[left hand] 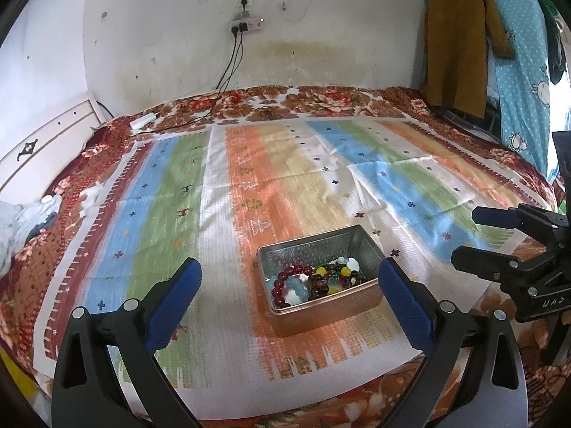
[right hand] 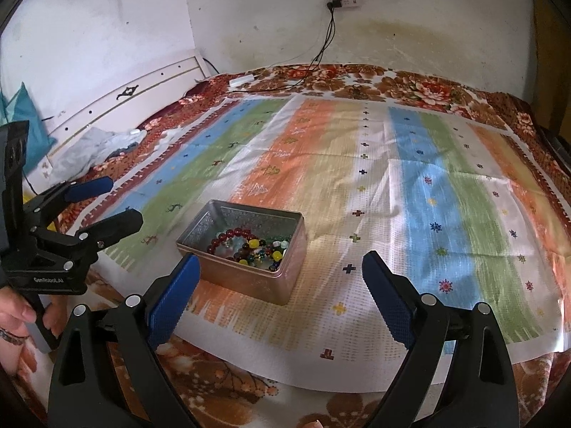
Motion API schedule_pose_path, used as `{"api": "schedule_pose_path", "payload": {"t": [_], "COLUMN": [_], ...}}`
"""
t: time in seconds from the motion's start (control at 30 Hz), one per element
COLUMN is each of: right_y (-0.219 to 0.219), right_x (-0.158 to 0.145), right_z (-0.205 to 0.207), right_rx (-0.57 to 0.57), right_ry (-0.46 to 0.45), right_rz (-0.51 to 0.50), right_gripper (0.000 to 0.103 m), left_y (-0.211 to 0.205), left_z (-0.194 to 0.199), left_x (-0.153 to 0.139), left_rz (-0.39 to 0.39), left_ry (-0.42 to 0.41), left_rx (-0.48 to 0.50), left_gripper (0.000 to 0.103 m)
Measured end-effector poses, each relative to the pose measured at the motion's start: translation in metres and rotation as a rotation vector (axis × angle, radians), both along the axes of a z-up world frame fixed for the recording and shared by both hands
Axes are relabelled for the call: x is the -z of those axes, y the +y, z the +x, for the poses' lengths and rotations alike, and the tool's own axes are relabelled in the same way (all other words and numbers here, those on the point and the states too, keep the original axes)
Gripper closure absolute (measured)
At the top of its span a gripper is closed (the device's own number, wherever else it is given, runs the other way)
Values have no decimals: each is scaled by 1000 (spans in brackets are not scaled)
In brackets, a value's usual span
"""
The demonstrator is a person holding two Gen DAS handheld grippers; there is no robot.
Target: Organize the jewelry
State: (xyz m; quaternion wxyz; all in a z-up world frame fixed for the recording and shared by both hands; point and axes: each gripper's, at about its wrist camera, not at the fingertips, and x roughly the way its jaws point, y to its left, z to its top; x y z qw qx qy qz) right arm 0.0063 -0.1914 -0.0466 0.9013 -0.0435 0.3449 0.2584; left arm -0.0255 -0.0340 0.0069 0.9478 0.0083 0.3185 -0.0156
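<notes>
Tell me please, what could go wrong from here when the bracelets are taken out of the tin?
1. The bead bracelets lie piled and overlapping in the metal tin, so pulling one may drag others out.
2. The tin sits on a wrinkled striped cloth over a soft bed; pushing its wall may tip or slide it.
3. Both tongs, left and right, are open and close to the tin, so they might collide.

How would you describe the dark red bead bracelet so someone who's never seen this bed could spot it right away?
On the striped cloth spread over the bed sits one open metal tin. Inside it, at its left end in the left wrist view, lies the dark red bracelet. It is a ring of round, glossy, wine-red beads, all one colour, unlike the mixed yellow, brown and pale beads piled beside it.
</notes>
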Motion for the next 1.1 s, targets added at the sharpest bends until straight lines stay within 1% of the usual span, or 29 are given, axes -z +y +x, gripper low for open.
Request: {"api": "schedule_pose_path", "payload": {"t": [0.17,0.37,0.67,0.97,1.1], "right_y": [1,4,7,7,11], "right_x": [4,5,5,6,7], "right_z": [1,0,-4,-7,-8], "right_rx": [2,-7,-17,-22,-50], "right_ry": [11,9,-5,-14,-1], "right_rz": [-16,-11,-19,-24,-28], "right_gripper": [11,11,11,11,11], "left_y": [-1,-6,-3,-4,-5], "left_z": [0,-1,-1,-1,-2], "left_x": [1,5,3,3,4], "left_rz": [1,29,13,17,20], "left_ry": [4,-2,-2,-3,4], "left_rx": [10,21,13,15,20], "left_gripper": [6,6,6,6,6]}}
